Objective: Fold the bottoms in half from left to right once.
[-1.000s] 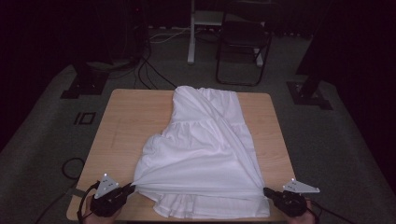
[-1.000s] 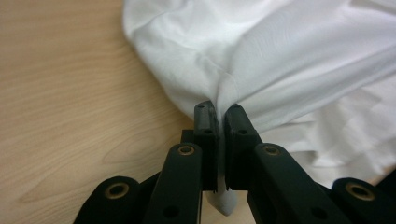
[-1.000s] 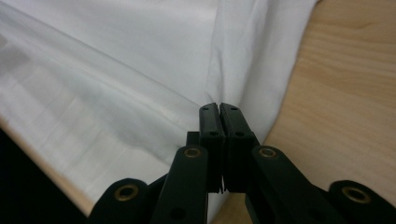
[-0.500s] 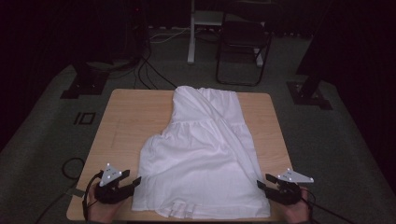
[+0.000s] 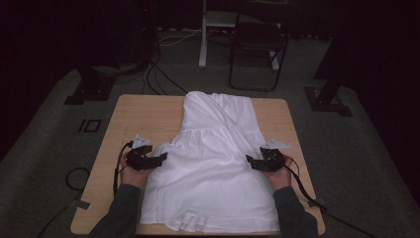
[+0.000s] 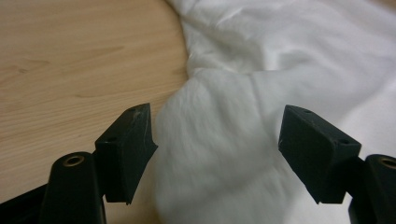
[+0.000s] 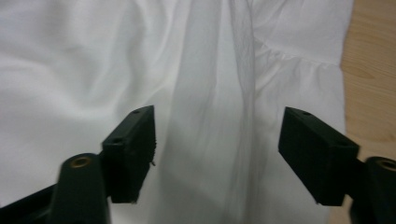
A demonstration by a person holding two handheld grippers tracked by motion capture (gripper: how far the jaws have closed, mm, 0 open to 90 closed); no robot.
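A white garment [image 5: 213, 168] lies spread over the wooden table [image 5: 143, 116], its narrow end toward the far edge. My left gripper [image 5: 162, 157] hovers at the cloth's left edge, near its middle. Its jaws have just been opening and stand wide; white cloth [image 6: 224, 140] lies beyond them, untouched by the pads. My right gripper [image 5: 249, 161] sits over the garment's right side. Its jaws have also just been opening and are wide apart above the cloth [image 7: 210, 116], nothing pinched.
A folding chair [image 5: 257, 44] and a white post [image 5: 203, 34] stand on the carpet beyond the table. Stand bases [image 5: 89, 89] [image 5: 329, 99] flank the far corners, with cables on the floor. Bare wood shows left of the garment [image 6: 70, 60] and at its right edge [image 7: 369, 70].
Both grippers have let go of the garment's near hem and moved away from the front edge up along its sides. The hem now lies flat near the table's front.
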